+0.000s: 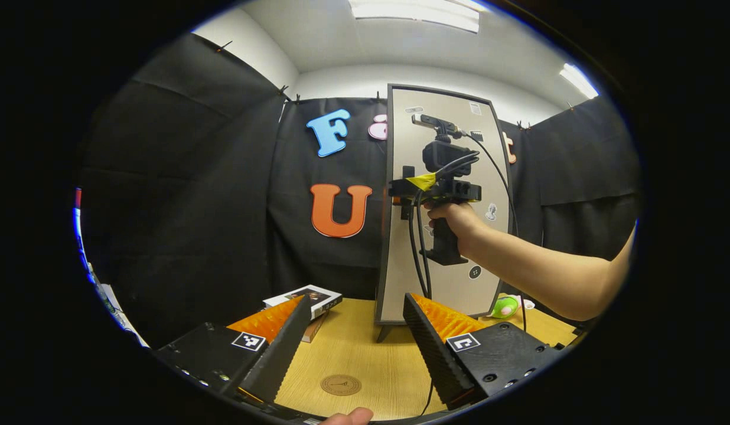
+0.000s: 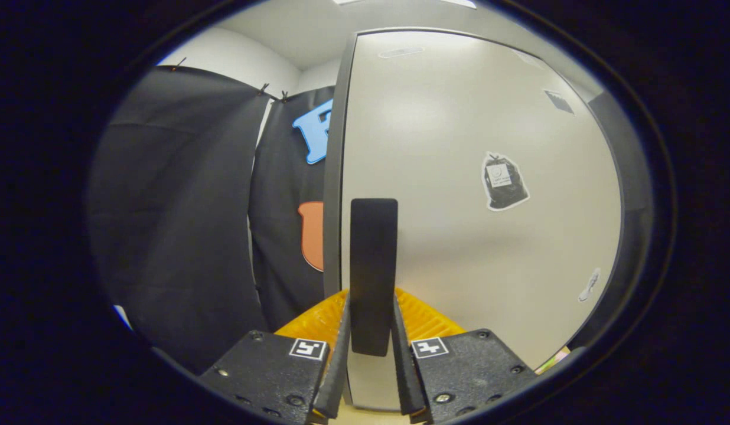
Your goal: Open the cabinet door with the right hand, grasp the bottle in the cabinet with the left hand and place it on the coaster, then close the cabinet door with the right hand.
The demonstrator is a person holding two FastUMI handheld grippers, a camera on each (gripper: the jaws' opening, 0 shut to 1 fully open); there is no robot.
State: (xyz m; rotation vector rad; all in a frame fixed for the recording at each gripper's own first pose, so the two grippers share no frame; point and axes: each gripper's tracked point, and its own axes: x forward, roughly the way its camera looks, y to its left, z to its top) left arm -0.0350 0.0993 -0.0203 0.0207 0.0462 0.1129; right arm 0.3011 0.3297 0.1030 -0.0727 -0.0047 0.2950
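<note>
My right gripper [image 2: 370,348] has its two fingers pressed on either side of the dark handle [image 2: 373,274] of the cabinet door [image 2: 459,236], which looks closed. From the left gripper view I see that gripper [image 1: 407,200] at the door [image 1: 459,283], held by a hand [image 1: 456,221]. My left gripper [image 1: 356,336] hangs wide open with nothing in it over the wooden table [image 1: 365,354], the round coaster [image 1: 341,385] lying just below between its fingers. I cannot see the bottle behind the door.

Left gripper [image 1: 356,330] gapes over the coaster [image 1: 341,385] — right gripper [image 1: 407,192] at the cabinet door [image 1: 445,283].
</note>
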